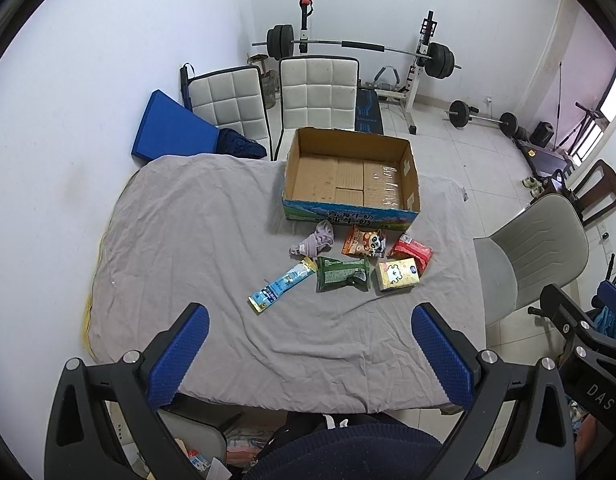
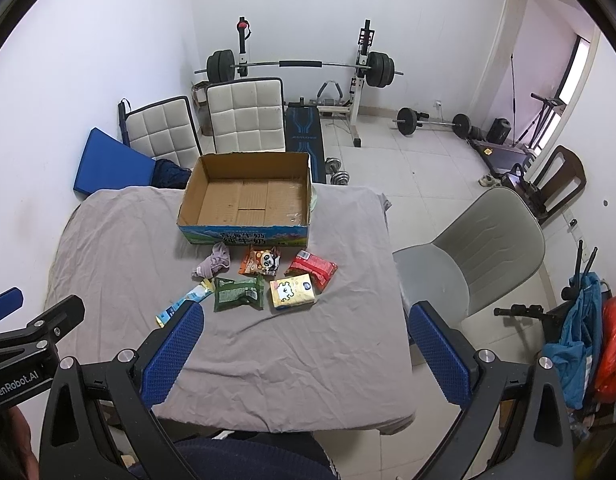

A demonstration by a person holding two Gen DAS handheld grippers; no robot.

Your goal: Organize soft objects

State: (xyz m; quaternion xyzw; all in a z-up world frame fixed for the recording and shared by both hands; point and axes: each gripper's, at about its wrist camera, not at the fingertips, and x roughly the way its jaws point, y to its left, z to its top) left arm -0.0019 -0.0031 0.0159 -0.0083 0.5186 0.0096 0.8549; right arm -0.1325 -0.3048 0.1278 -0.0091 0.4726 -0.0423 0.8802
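Observation:
An empty cardboard box (image 1: 350, 176) (image 2: 248, 200) stands at the far side of a table covered with grey cloth (image 1: 196, 240) (image 2: 308, 340). In front of it lie a crumpled lilac cloth (image 1: 314, 240) (image 2: 214, 264), an orange panda snack bag (image 1: 364, 242) (image 2: 262, 261), a red packet (image 1: 413, 252) (image 2: 313, 268), a green packet (image 1: 342, 274) (image 2: 239, 293), a yellow tissue pack (image 1: 397, 275) (image 2: 292, 292) and a long blue sachet (image 1: 282, 285) (image 2: 188, 300). My left gripper (image 1: 310, 320) and right gripper (image 2: 306, 318) are open and empty, held above the near table edge.
Two white padded chairs (image 1: 316, 94) and a blue cushion (image 1: 172, 128) stand behind the table. A grey chair (image 2: 472, 252) stands at its right. A barbell rack (image 2: 300, 68) and weights (image 2: 432, 120) are on the tiled floor beyond.

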